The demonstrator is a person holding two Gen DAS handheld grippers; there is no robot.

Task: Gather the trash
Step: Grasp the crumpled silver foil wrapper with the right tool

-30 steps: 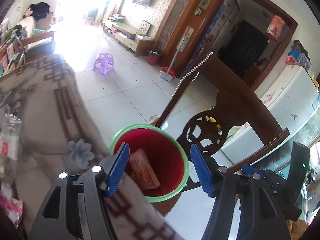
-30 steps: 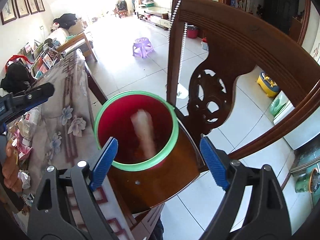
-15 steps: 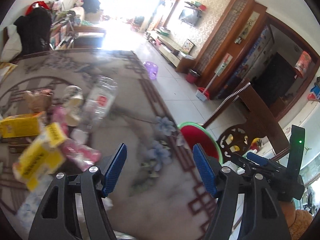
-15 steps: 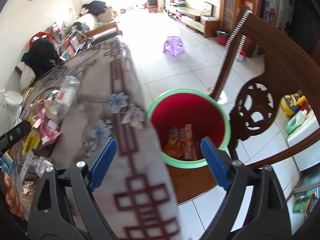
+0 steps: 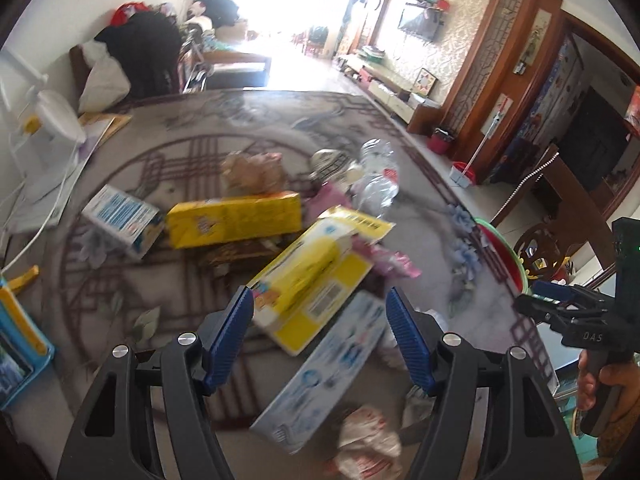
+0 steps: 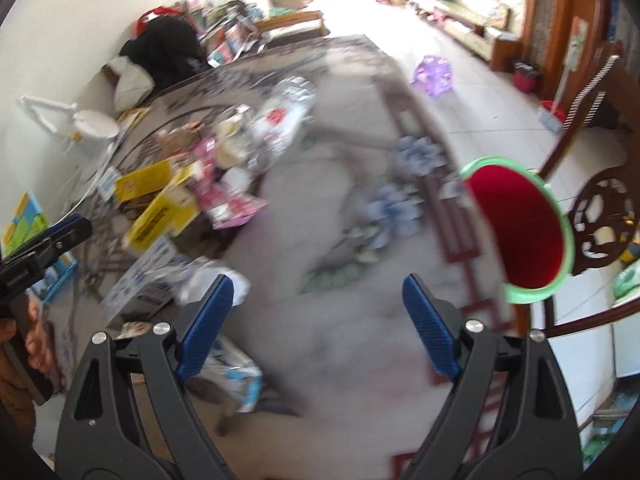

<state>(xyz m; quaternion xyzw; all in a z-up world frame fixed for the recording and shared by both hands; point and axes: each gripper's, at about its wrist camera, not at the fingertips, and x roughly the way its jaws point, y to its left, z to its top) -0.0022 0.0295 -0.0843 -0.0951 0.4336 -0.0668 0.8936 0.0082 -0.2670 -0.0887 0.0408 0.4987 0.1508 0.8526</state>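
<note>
A heap of trash lies on the patterned tablecloth [image 5: 200, 152]: a long yellow box [image 5: 234, 220], a yellow-and-white box [image 5: 312, 276], a pale blue-printed box [image 5: 324, 364], a crushed clear bottle [image 5: 378, 178] and a crumpled wrapper [image 5: 368, 440]. My left gripper [image 5: 320, 320] hangs open above the yellow-and-white box, nothing between its fingers. My right gripper [image 6: 316, 320] is open and empty over bare cloth [image 6: 320, 208], right of the heap [image 6: 180, 200]. The red bin with a green rim [image 6: 520, 232] stands beyond the table's right edge.
A carved wooden chair [image 6: 600, 216] stands behind the bin. A white lamp [image 5: 56, 120] and its cord sit at the table's left. A purple stool [image 6: 434, 76] is on the tiled floor. A hand holds the right gripper's handle [image 5: 600, 340].
Both grippers have swung left from above the red bin to over the table. The trash heap has come under the left gripper; the bin now lies at the right.
</note>
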